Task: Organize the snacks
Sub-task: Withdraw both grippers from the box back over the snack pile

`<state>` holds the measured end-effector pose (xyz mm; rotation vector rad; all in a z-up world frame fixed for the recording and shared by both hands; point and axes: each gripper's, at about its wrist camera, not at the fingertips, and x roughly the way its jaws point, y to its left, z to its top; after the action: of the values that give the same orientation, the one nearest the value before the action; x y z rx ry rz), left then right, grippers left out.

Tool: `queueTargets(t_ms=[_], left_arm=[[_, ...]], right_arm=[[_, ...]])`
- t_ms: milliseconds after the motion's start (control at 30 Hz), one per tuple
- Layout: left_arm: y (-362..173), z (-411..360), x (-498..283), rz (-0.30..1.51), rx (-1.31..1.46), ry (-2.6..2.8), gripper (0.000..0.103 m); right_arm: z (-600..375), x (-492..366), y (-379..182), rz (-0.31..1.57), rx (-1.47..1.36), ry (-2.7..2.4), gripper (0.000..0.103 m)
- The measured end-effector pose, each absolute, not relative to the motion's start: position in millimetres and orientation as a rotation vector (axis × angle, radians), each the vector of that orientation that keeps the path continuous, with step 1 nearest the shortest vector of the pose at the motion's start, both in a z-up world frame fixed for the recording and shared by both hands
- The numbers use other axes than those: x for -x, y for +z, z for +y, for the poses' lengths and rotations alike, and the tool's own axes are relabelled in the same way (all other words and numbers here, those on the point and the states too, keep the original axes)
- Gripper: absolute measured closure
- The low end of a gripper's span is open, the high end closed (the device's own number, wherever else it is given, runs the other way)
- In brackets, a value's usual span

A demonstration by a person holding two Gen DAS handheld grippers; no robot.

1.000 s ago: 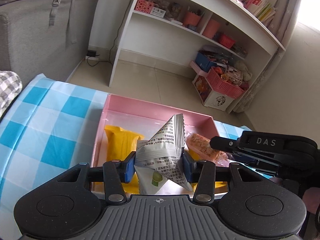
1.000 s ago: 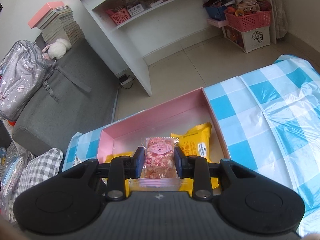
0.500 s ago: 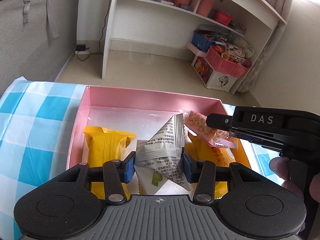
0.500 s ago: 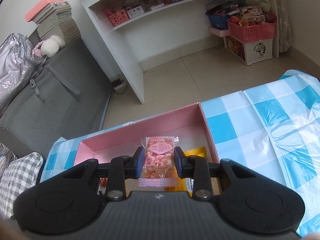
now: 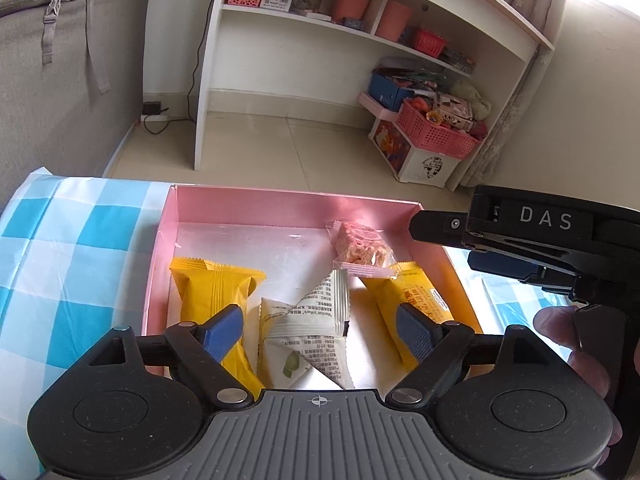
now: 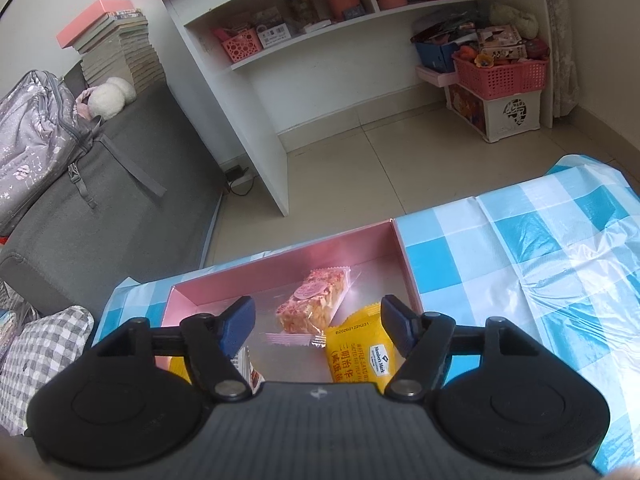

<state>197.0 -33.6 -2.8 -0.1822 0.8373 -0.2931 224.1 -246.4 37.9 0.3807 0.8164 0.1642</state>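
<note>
A pink box [image 5: 280, 204] sits on the blue checked tablecloth and also shows in the right wrist view [image 6: 352, 248]. In it lie a white printed snack pack [image 5: 308, 336], a yellow pack on the left [image 5: 212, 292], a yellow pack on the right [image 5: 412, 296] [image 6: 360, 356] and a clear-wrapped pink rice bar [image 5: 360, 244] [image 6: 312, 304]. My left gripper [image 5: 320, 330] is open above the white pack. My right gripper [image 6: 318, 320] is open above the rice bar; its body [image 5: 532, 232] reaches in from the right in the left wrist view.
The tablecloth [image 6: 540, 264] covers the table to both sides of the box. Beyond the table edge are a tiled floor, a grey sofa [image 6: 100, 208], a white shelf unit [image 5: 360, 52] and a pink basket [image 6: 500, 72].
Both grippers opened. The white pack dropped from my left gripper into the box between the yellow packs. The rice bar dropped from my right gripper into the box's back right.
</note>
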Motion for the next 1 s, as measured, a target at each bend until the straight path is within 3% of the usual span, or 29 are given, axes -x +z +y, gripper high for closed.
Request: queueTargets(t_ms=[100, 1000], left_arm=[[2.4, -32.5, -187.3, 0.836, 0.171, -0.293, 0.015], [17.0, -12.5, -86.8, 0.872, 0.085, -0.244, 0.01]], right_arm=[[-248.4, -216.4, 44.9, 0.812, -0.371, 0.165, 0.028], [-260.8, -131.7, 52.8, 0.89, -0.302, 0.161, 0.015]])
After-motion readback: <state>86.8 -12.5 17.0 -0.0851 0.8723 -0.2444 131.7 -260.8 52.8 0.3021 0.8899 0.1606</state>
